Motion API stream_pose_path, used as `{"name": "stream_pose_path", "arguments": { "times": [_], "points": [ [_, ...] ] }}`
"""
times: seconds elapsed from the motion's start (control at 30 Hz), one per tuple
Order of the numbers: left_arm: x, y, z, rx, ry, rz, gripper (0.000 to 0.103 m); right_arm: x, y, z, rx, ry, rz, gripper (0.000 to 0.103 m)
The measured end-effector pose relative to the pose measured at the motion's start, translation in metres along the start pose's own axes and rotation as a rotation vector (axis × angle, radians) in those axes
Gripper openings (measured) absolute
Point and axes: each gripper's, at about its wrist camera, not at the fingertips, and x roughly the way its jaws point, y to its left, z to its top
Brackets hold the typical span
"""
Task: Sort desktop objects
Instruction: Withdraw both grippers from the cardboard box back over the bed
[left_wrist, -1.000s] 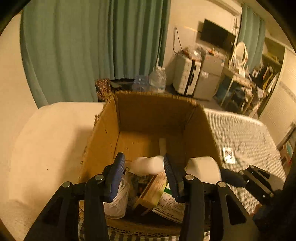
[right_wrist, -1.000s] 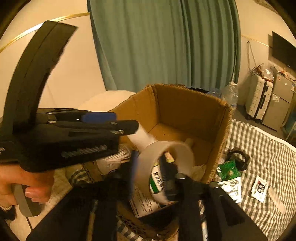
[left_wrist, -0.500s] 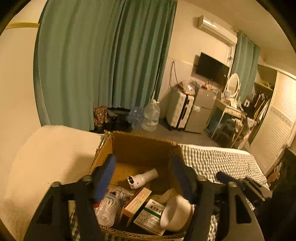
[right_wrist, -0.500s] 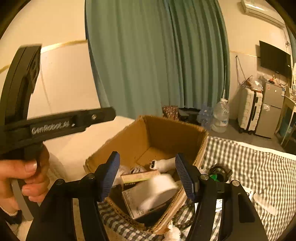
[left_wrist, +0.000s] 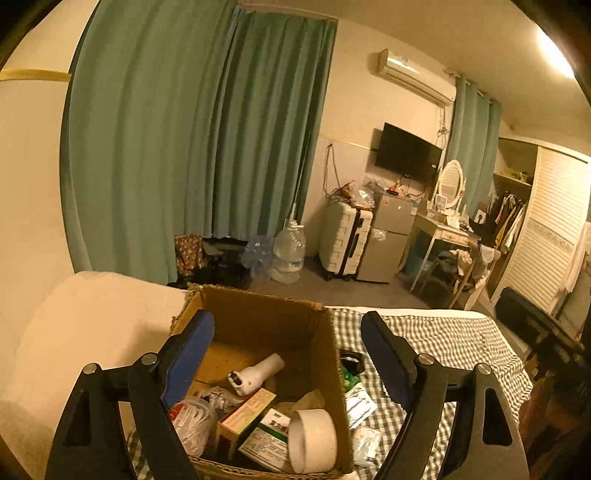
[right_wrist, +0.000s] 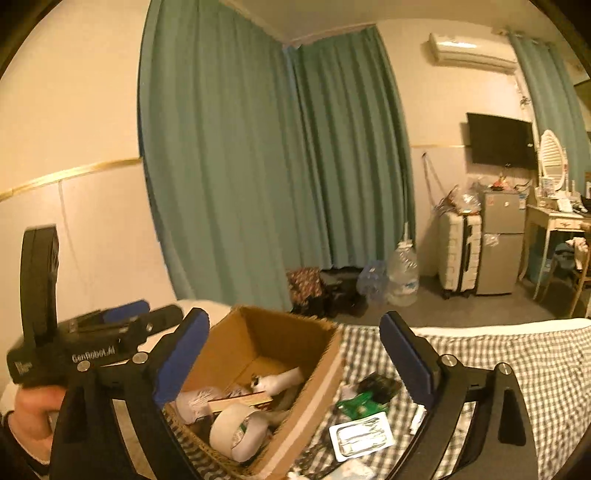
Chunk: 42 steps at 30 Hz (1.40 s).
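Box (left_wrist: 321, 354), open-topped cardboard, sits on a checked bed cover (left_wrist: 443, 339) ahead of both grippers, framed between each pair of blue-padded fingers (left_wrist: 188, 354). The left gripper (left_wrist: 288, 350) and the right gripper (right_wrist: 295, 354) both have their fingers spread and opening, with nothing pinched between them. Nearest inside the box lies a tape roll (left_wrist: 312, 439), beside small cartons (left_wrist: 245, 413) and a plastic tub (left_wrist: 192, 424); farther in rests a white torch-like device (left_wrist: 256, 373). Right of the box, beneath the right-hand finger, packets (right_wrist: 364, 435) lie on the cover. Beyond stand green curtains (left_wrist: 192, 147), water bottles (left_wrist: 290, 251) and a suitcase (left_wrist: 345, 240).
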Motion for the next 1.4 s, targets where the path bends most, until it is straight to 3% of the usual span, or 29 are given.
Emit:
{"name": "stream_pose_path", "arguments": {
  "times": [0.2,0.43,0.63,0.87,1.1,1.3,1.4],
  "points": [
    [-0.016,-0.022,0.002,0.015,-0.036,0.007,0.103,-0.040,-0.014,0.020,-0.015,-0.047,-0.064,0.103],
    [-0.033,-0.061,0.005,0.054,-0.054,-0.018,0.103,-0.083,-0.034,0.032,-0.043,-0.078,-0.119,0.103],
    [-0.028,-0.098,-0.004,0.115,-0.022,-0.062,0.103,-0.105,-0.058,0.030,-0.044,-0.058,-0.111,0.103],
    [0.015,-0.141,-0.030,0.158,0.140,-0.144,0.103,-0.112,-0.099,0.017,-0.068,-0.012,-0.187,0.103],
    [0.063,-0.180,-0.071,0.265,0.267,-0.144,0.103,-0.090,-0.154,-0.020,-0.159,0.097,-0.303,0.103],
    [0.112,-0.192,-0.114,0.312,0.403,-0.130,0.102,-0.062,-0.184,-0.057,-0.246,0.181,-0.261,0.103],
    [0.134,-0.189,-0.132,0.332,0.463,-0.116,0.099,-0.039,-0.194,-0.076,-0.271,0.270,-0.256,0.103]
  ]
}}
